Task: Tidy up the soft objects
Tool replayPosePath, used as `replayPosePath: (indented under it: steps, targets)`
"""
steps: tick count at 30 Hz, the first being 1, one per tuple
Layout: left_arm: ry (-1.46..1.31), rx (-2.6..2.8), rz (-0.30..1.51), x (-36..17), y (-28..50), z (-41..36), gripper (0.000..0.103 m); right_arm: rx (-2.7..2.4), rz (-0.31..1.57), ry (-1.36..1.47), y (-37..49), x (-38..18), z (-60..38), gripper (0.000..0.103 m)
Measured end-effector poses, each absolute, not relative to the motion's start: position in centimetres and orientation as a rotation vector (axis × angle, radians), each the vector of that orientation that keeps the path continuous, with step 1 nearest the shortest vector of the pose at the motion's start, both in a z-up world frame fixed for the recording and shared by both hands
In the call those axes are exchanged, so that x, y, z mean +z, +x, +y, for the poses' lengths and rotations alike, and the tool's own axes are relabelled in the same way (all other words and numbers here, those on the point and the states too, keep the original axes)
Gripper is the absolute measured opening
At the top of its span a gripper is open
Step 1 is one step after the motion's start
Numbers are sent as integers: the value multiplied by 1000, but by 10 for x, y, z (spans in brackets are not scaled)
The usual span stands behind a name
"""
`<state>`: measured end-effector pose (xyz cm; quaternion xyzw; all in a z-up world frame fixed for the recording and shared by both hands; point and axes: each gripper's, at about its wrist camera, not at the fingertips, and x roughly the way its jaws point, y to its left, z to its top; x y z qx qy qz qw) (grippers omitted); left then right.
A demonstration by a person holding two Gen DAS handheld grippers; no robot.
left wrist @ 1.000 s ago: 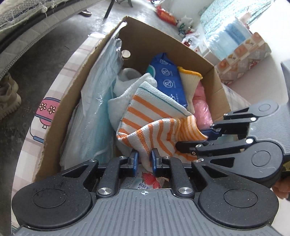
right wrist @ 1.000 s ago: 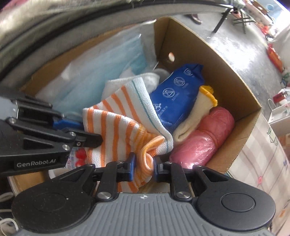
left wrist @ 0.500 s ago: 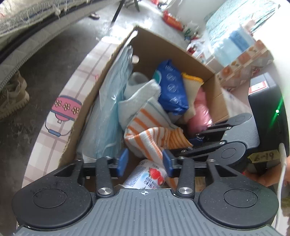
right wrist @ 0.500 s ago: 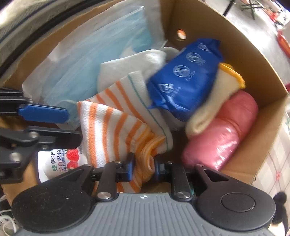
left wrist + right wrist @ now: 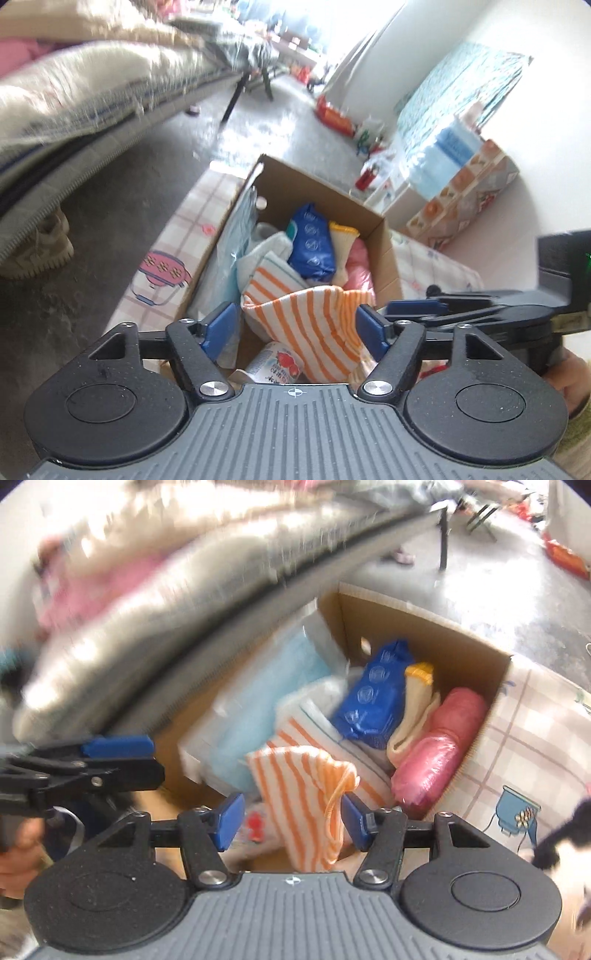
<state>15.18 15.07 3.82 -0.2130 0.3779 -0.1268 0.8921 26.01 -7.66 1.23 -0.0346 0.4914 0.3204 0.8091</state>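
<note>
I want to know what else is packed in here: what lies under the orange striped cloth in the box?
Under the orange striped cloth, in the cardboard box, a strawberry-printed container pokes out at its near edge, and white folded cloth shows behind. Whatever lies beneath its middle is covered.

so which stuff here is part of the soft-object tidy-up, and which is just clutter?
Job:
- orange-striped cloth
- cardboard box
- blue pack
- pink roll
- left gripper, right gripper, both open

Clutter:
- shoe
- patterned box
- strawberry-print cup
</note>
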Motion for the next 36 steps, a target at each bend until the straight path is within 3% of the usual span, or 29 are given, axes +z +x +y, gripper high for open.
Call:
replayPosePath:
  steps: [2,4,5,8,16,31,36]
  targets:
    - [-407,-258,738,50,134,149,86,707,981,11,239,28,-91,62]
    - [-343,-252,683,62,115,145,99,713,896,74,218,38,-107,70]
    - [-307,-242,654,68,105,144,103,711,846,97,203,45,-114,80]
    - [-214,-203,589,83,76,136,103,697,710,150,158,57,-131,103]
    - [-168,-123,598,90,35,126,103,466,490,169,51,72,-151,103]
    - [69,28,490,72,7,51,103,46,462,74,-6,48,-157,103]
    - [19,34,536,55,12,35,103,-37,495,-20,-13,33,-155,103]
